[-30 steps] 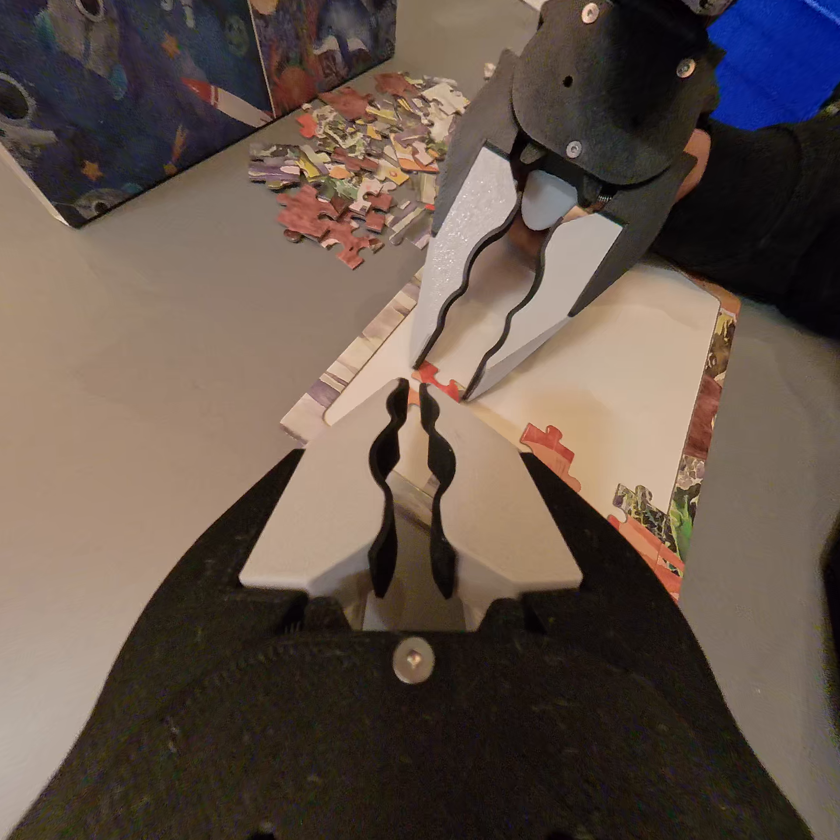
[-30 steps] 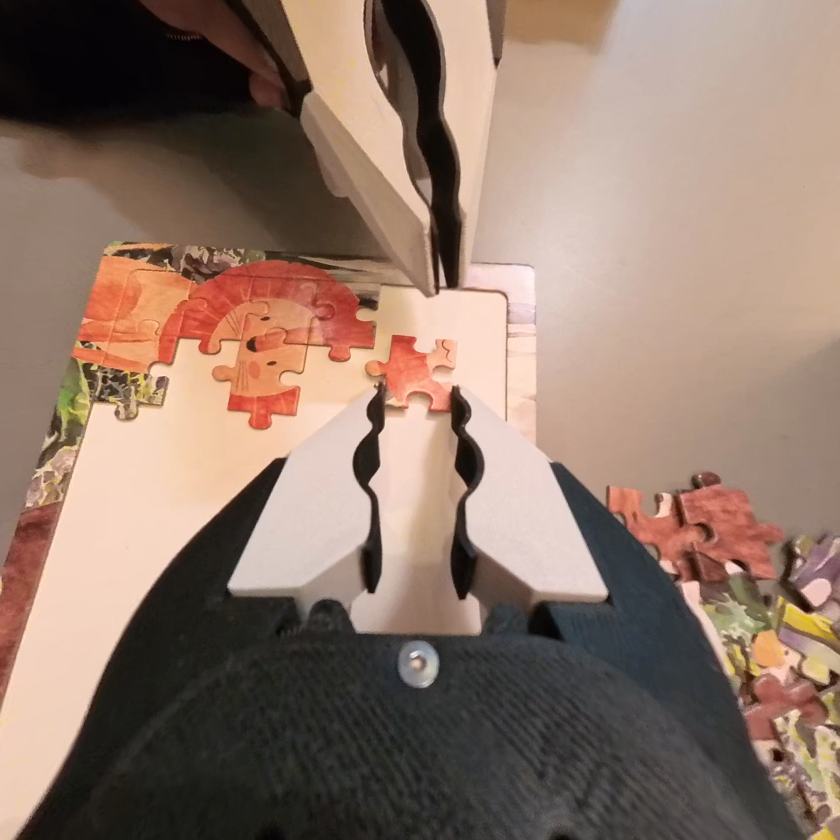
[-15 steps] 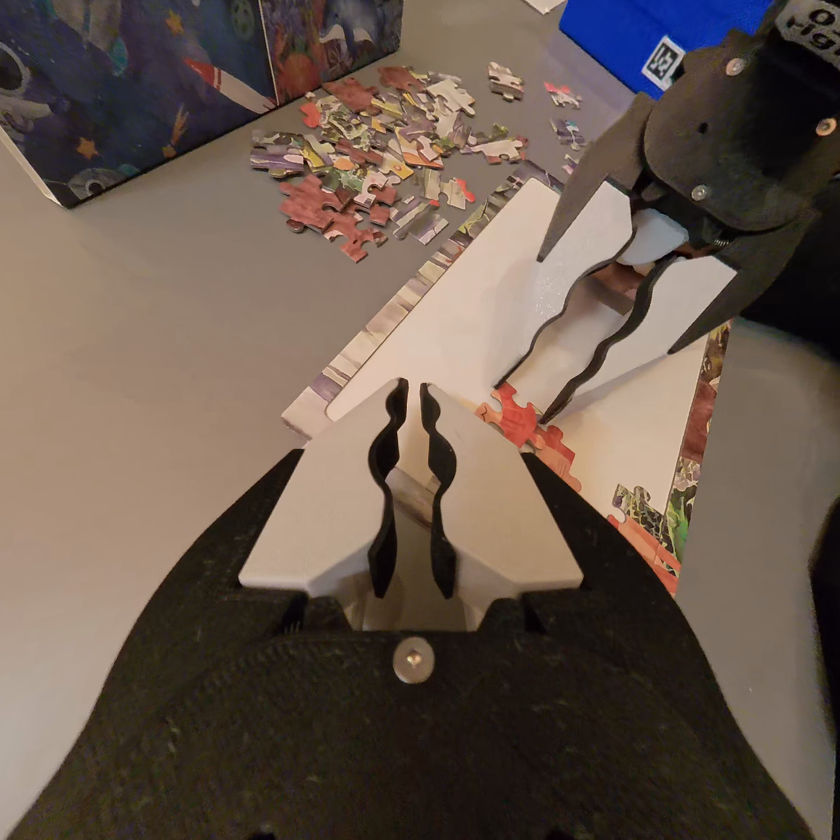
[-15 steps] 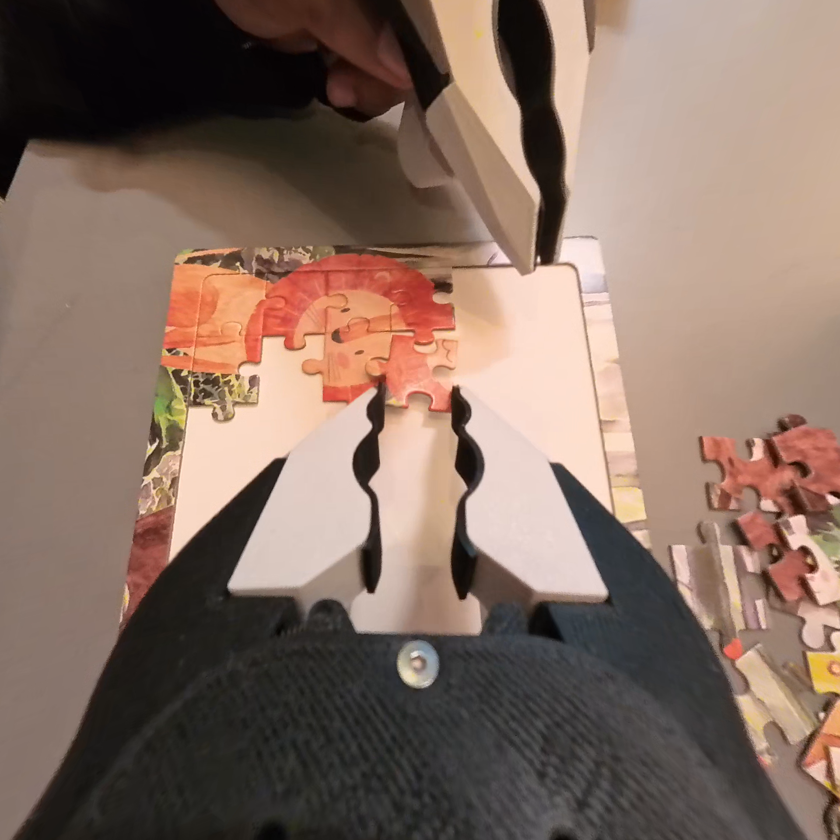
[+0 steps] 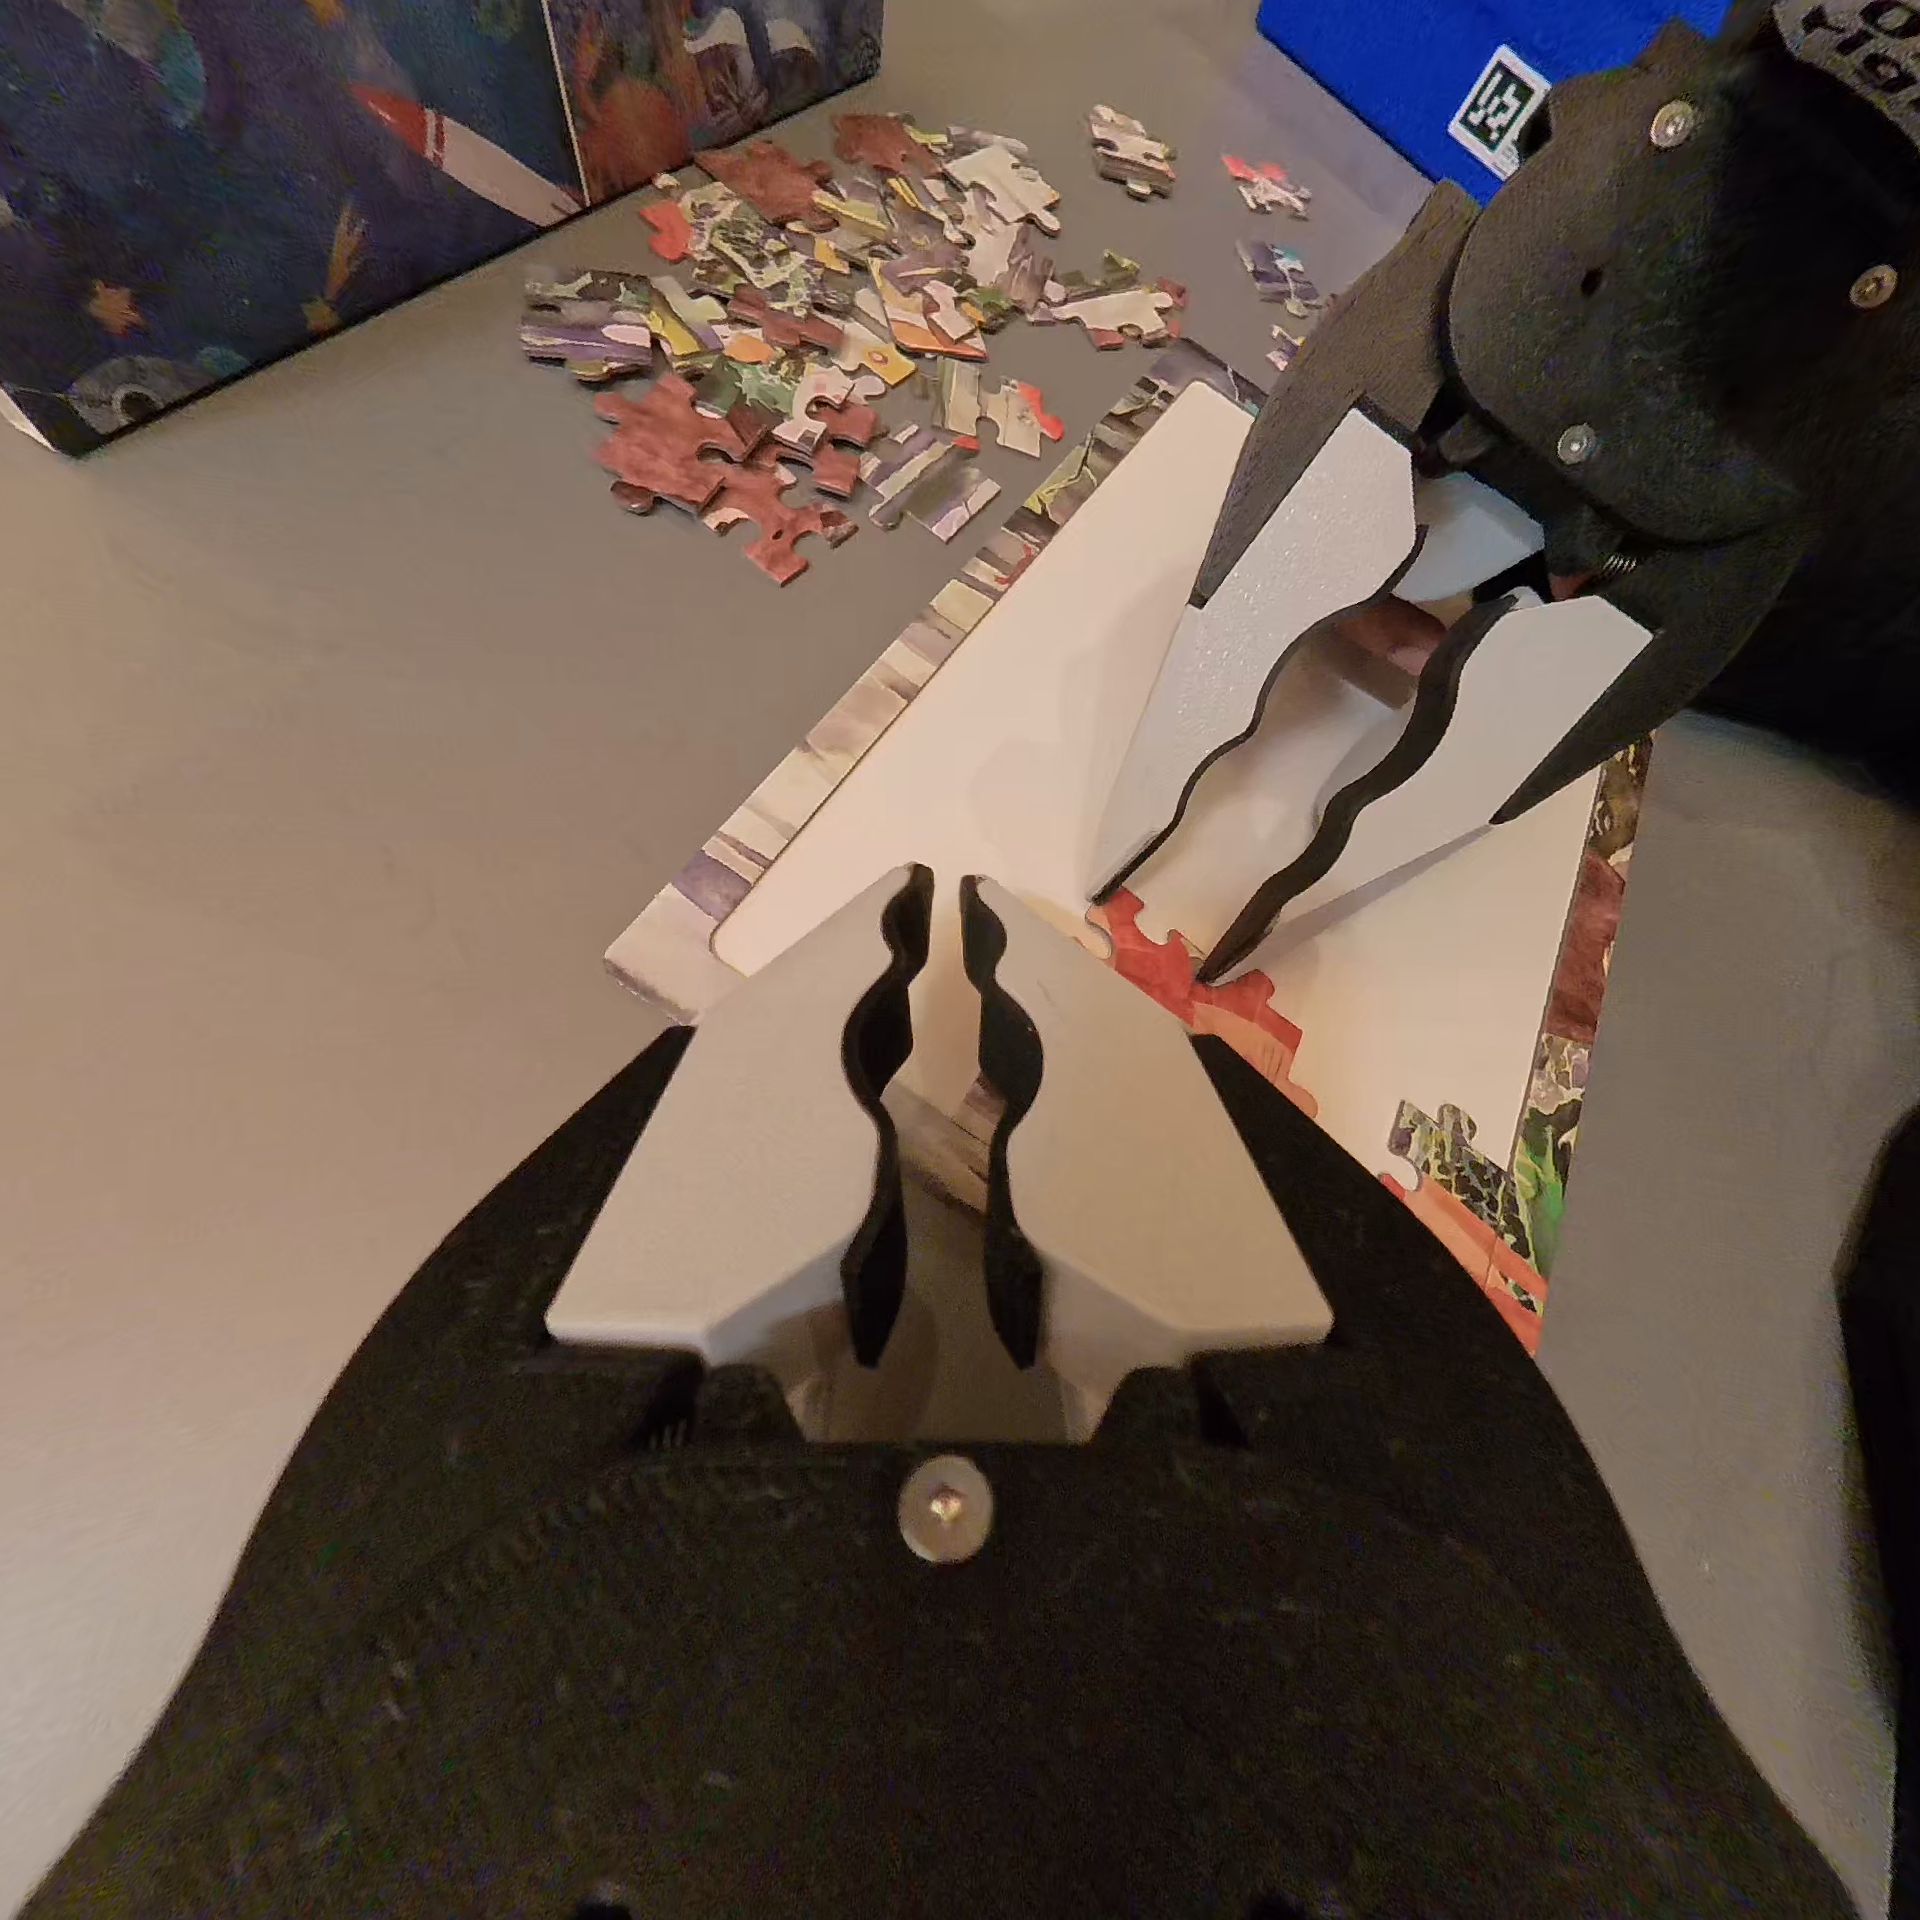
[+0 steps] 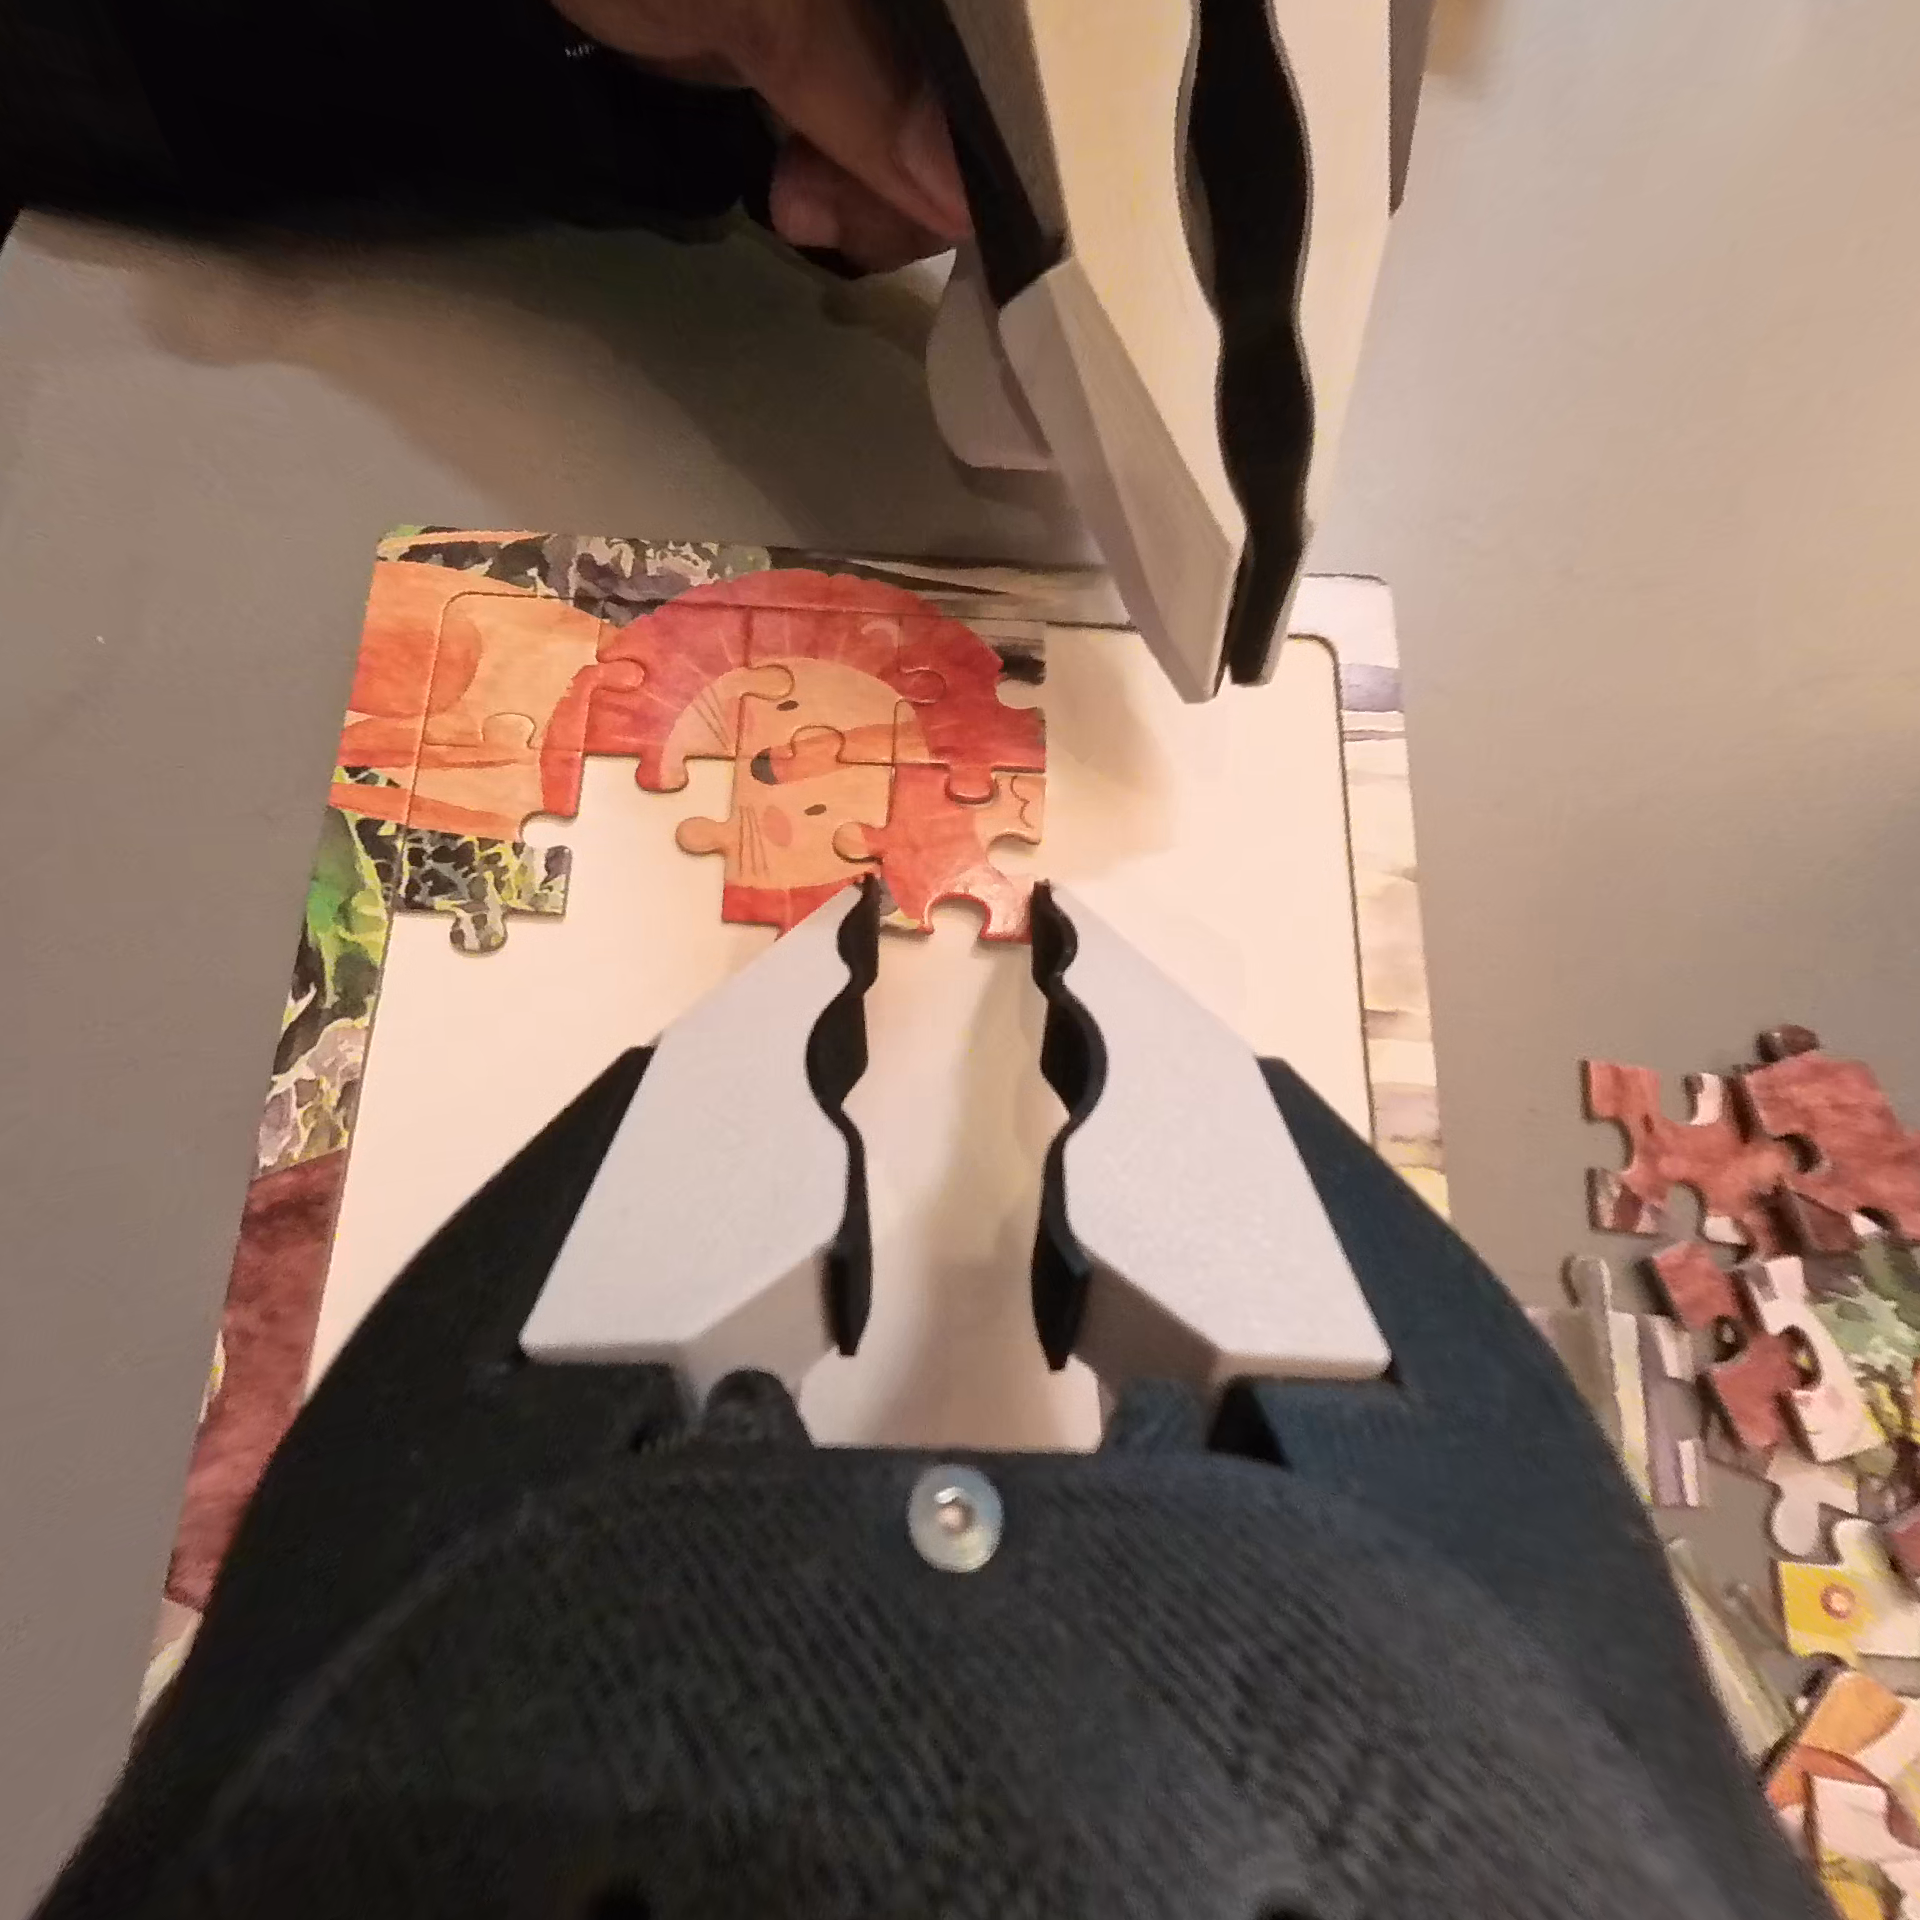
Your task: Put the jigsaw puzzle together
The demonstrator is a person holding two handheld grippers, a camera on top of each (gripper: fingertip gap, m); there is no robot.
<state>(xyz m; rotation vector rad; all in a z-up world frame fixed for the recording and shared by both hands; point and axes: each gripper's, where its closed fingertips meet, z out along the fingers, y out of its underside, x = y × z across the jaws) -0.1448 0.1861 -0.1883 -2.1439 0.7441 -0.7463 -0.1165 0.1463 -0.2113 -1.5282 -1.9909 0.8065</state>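
The puzzle board is white inside a coloured frame, with a partly built orange lion at its far left. My right gripper grips a red puzzle piece by its near edge, one tip on each side. The piece lies flat on the board against the lion's right side. In the left wrist view the right gripper stands tip-down on the board over this piece. My left gripper is shut and empty, above the board's near corner. It also shows at the top of the right wrist view.
A pile of loose puzzle pieces lies on the grey table beyond the board, and shows in the right wrist view too. A dark space-patterned box stands at the far left, a blue box at the far right. A person's hand holds the left gripper. There is about 6 centimeters between the tips of the two grippers.
My right gripper has slid the red piece across the board to the left, up against the lion. My left gripper has stayed near the board's corner, still shut.
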